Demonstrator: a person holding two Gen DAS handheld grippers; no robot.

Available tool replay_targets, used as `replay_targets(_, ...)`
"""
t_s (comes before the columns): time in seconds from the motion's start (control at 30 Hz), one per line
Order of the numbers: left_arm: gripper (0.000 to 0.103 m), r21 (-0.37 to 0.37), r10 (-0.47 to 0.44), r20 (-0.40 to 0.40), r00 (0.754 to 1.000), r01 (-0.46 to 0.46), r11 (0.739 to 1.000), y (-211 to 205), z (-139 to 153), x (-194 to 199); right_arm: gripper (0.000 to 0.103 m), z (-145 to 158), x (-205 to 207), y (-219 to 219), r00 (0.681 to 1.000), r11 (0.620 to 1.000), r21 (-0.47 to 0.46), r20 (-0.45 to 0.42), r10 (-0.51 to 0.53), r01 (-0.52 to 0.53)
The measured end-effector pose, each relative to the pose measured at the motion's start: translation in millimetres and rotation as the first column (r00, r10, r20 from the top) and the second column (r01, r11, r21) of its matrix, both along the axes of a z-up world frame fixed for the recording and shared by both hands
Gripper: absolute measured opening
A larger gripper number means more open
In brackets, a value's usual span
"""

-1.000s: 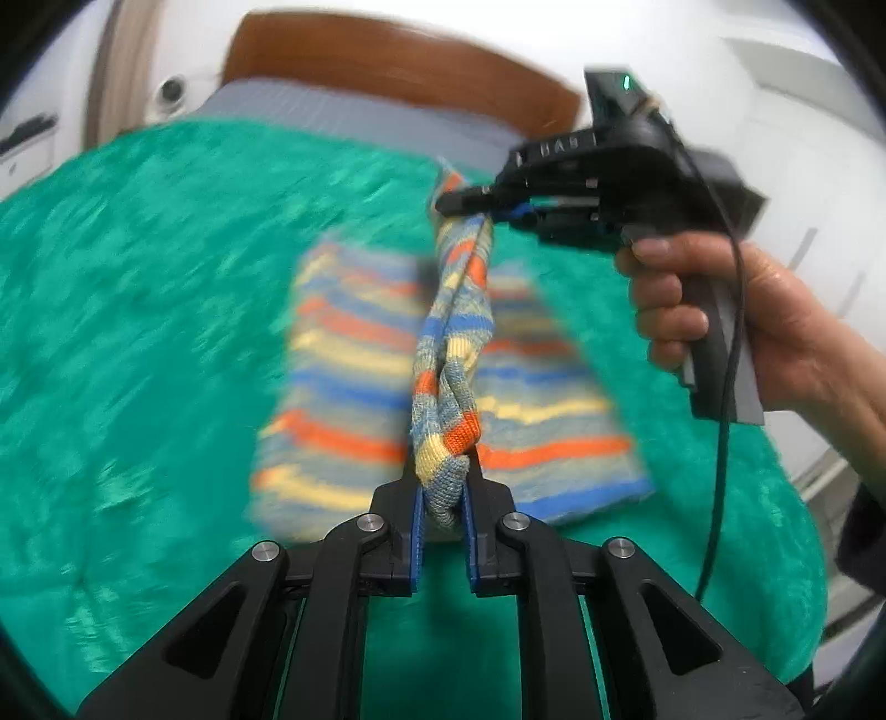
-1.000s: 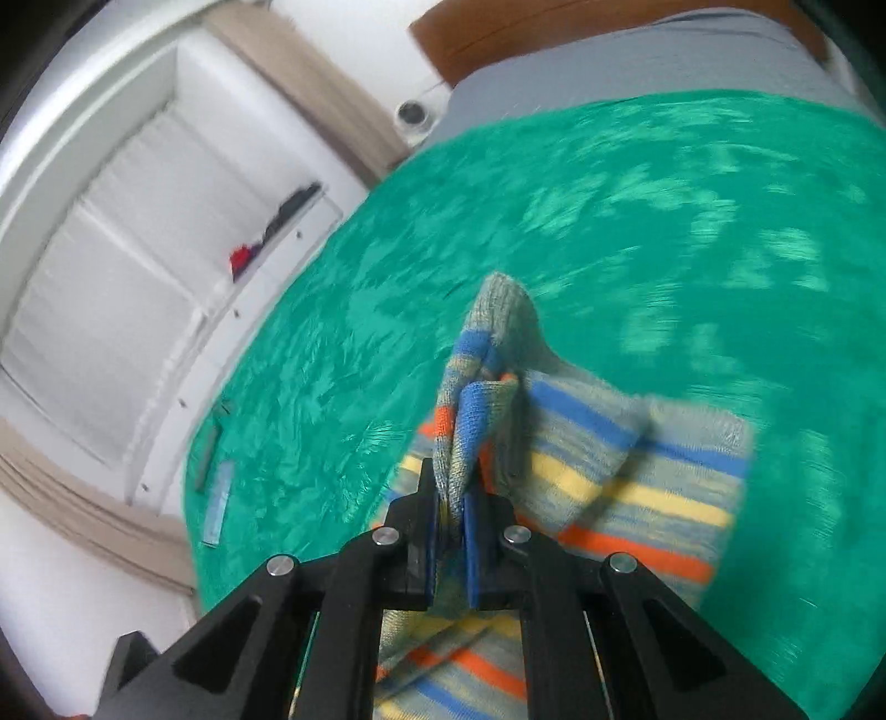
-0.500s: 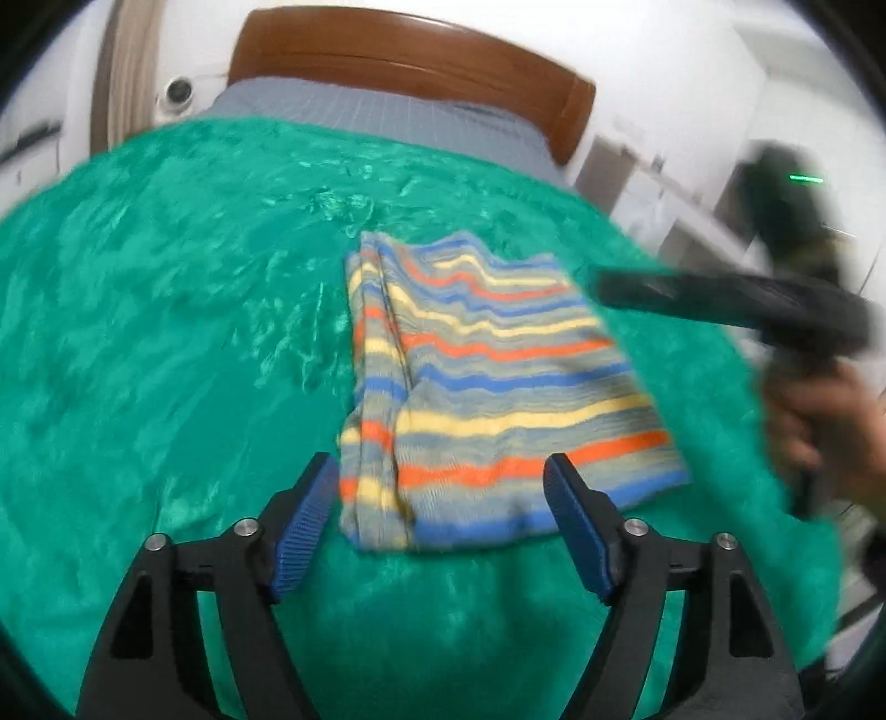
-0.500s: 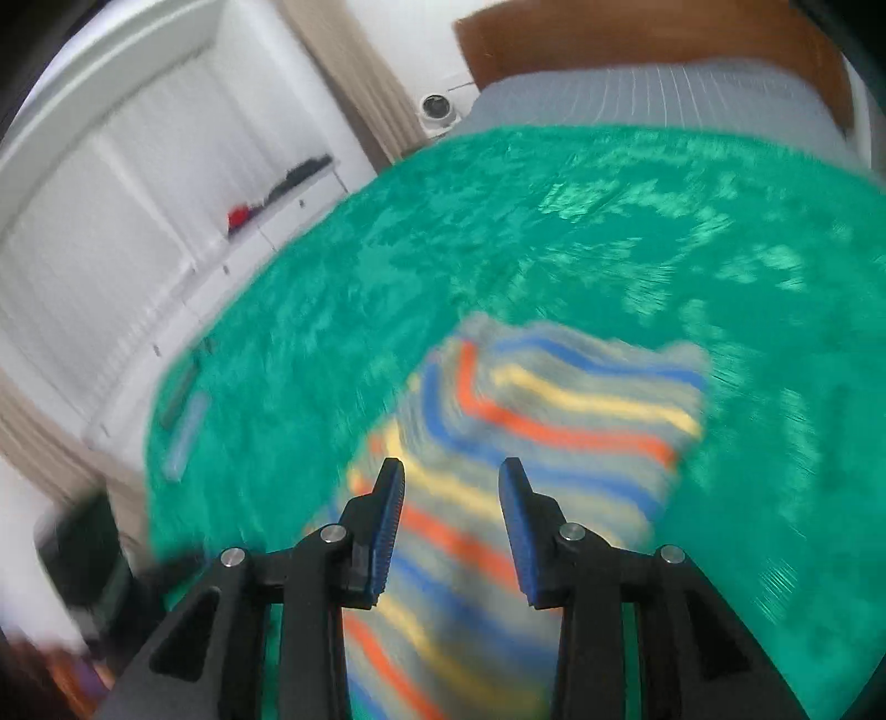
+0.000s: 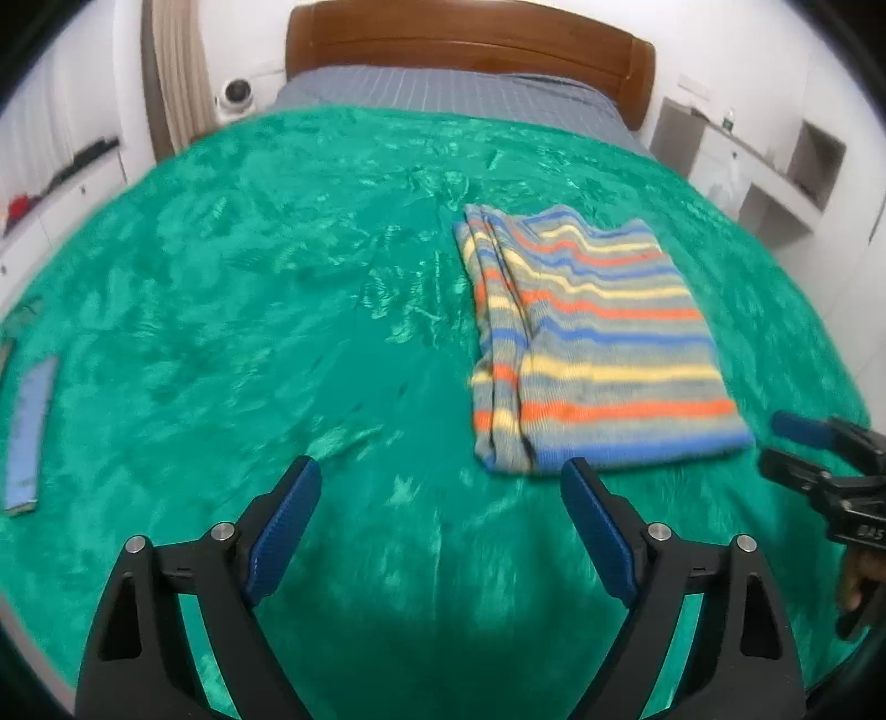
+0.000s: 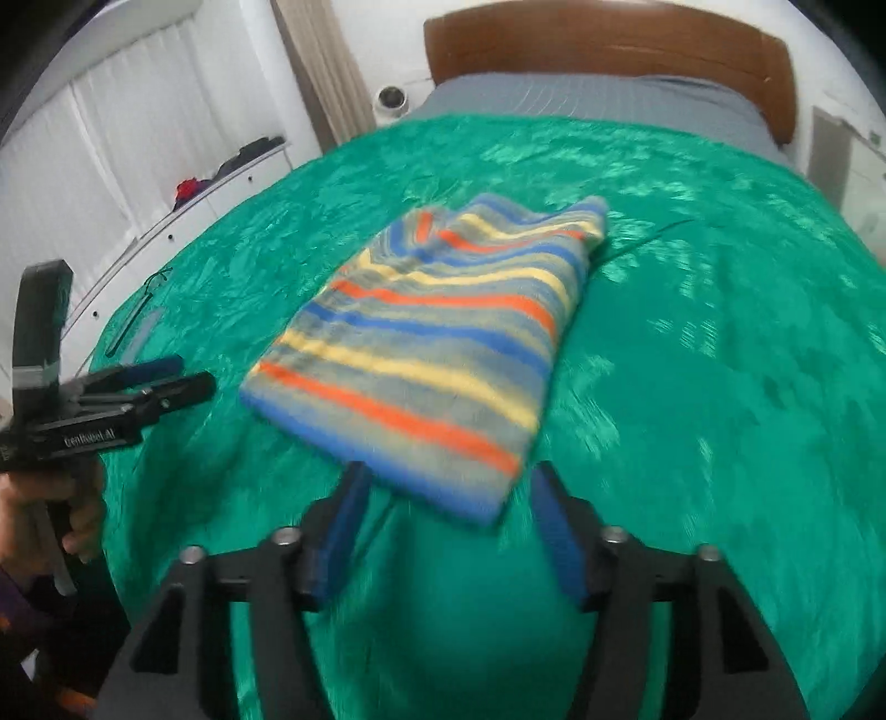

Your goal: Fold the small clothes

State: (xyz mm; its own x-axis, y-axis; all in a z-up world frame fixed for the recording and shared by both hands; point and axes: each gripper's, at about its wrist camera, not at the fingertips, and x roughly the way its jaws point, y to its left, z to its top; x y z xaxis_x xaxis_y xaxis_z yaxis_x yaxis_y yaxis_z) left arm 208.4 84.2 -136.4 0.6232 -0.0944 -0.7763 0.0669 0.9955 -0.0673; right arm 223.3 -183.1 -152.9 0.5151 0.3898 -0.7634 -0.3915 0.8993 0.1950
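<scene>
A striped knit garment (image 5: 592, 338) in blue, orange, yellow and grey lies folded flat on the green blanket (image 5: 249, 310); it also shows in the right wrist view (image 6: 432, 343). My left gripper (image 5: 440, 487) is open and empty, just short of the garment's near left corner. My right gripper (image 6: 448, 498) is open and empty, its jaws on either side of the garment's near edge. The right gripper also shows in the left wrist view (image 5: 797, 448) beside the garment's right corner, and the left gripper shows in the right wrist view (image 6: 166, 379).
A wooden headboard (image 5: 470, 44) and grey bedding (image 5: 443, 91) lie at the far end. A blue flat object (image 5: 27, 437) lies near the blanket's left edge. White drawers (image 6: 183, 166) stand on the left, white shelves (image 5: 764, 166) on the right.
Both grippers let go of the garment's raised edge and opened. The garment now lies flat and folded. Both grippers drew back toward the near side of the bed.
</scene>
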Motion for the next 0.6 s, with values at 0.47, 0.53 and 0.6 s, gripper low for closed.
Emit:
replay_targets(0.47, 0.091, 0.083, -0.010, -0.045, 0.999, 0.013, 0.996, -17, -29, -30, 0.073, -24, -81, -50, 0.984, 0.978, -0.109, 0.051, -0.173, 0.178)
replay_targets(0.53, 0.091, 0.078, -0.012, -0.080, 0.997, 0.018, 0.997, -18, -39, -29, 0.076, -29, -87, -47, 0.983, 0.977, -0.119, 0.062, -0.173, 0.180)
replay_targets(0.6, 0.093, 0.072, -0.007, -0.084, 0.996, 0.013, 0.997, -17, -43, -31, 0.079, -31, -92, -44, 0.982, 0.975, -0.129, 0.075, -0.171, 0.179)
